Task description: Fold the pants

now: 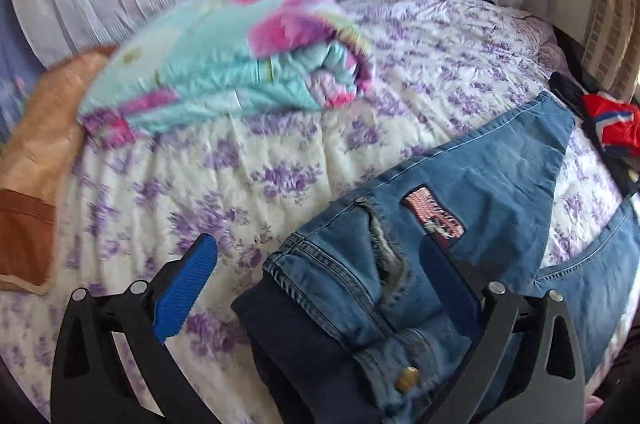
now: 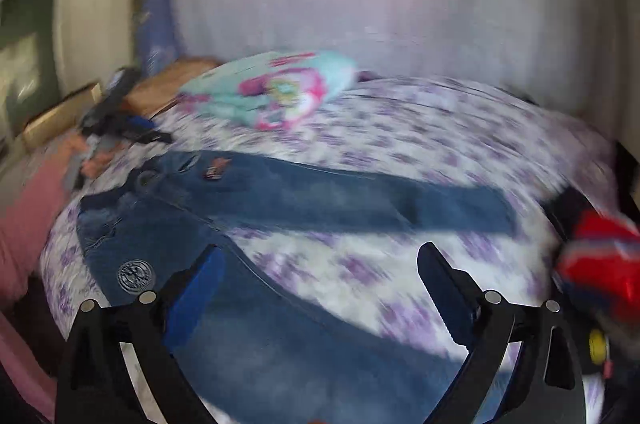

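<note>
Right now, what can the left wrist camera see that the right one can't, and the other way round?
Only the left view shows the jeans' pink patch up close and their brass button. Only the right view shows both legs spread apart, a round emblem and a pink sleeve. Both show the floral bedspread, folded turquoise blanket and red garment.

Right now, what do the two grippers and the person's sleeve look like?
Both the left gripper and right gripper have black angular frames with silver rivets, cut-out slots and ribbed blue pads on the jaws. No cables show. In the right wrist view, a pink sleeve shows behind the left gripper.
</note>
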### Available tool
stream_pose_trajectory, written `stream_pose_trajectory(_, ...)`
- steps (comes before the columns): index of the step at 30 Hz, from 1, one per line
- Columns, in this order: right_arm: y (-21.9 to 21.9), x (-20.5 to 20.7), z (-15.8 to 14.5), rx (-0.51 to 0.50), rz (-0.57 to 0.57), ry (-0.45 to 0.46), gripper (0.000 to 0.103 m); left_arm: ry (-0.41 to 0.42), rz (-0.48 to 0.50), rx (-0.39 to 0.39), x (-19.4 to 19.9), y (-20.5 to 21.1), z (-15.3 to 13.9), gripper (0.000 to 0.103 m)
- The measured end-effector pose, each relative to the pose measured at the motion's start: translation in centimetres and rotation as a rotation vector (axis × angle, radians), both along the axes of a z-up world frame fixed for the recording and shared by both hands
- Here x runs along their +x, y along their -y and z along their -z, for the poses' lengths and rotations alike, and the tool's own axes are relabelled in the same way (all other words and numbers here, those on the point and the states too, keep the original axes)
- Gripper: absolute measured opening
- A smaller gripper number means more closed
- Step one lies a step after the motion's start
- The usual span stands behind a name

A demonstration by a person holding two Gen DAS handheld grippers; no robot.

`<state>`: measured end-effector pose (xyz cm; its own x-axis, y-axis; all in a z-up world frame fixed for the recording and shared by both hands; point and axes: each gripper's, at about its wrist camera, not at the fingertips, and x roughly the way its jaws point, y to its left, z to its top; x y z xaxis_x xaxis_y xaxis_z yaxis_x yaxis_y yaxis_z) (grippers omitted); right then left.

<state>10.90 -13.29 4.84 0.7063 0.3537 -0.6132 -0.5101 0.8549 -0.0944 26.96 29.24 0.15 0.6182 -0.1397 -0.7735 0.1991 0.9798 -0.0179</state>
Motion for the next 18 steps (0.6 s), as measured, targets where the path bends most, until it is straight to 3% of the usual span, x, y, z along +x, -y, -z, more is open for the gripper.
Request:
stream_pose_trajectory(4,-8.1,8.1,0.3,-0.122,-0.192,-0.090,0.100,-0.054,0.000,-0.117,2.1,-2.7,2.4,0.099)
stream_pose_trajectory(8,-14.3,16.5,3.5,-0.211,-0.318,-0.240,0.100,-0.121,0.042,-0.178,2.2,-4.7,4.6,0.099)
stream_pose_trajectory(14,-17.8,26.1,8.7,-0.207,-0.404,-0.446,0.099,-0.206,0.069,-0.257,3.3,-6.3,7.2,0.099)
stream_pose_trajectory(18,-19.1,29.9,10.9,-0.251,-0.475,-0.539,0.099,-0.181,0.073,-0.216,3.2,-5.6,7.2,0.099)
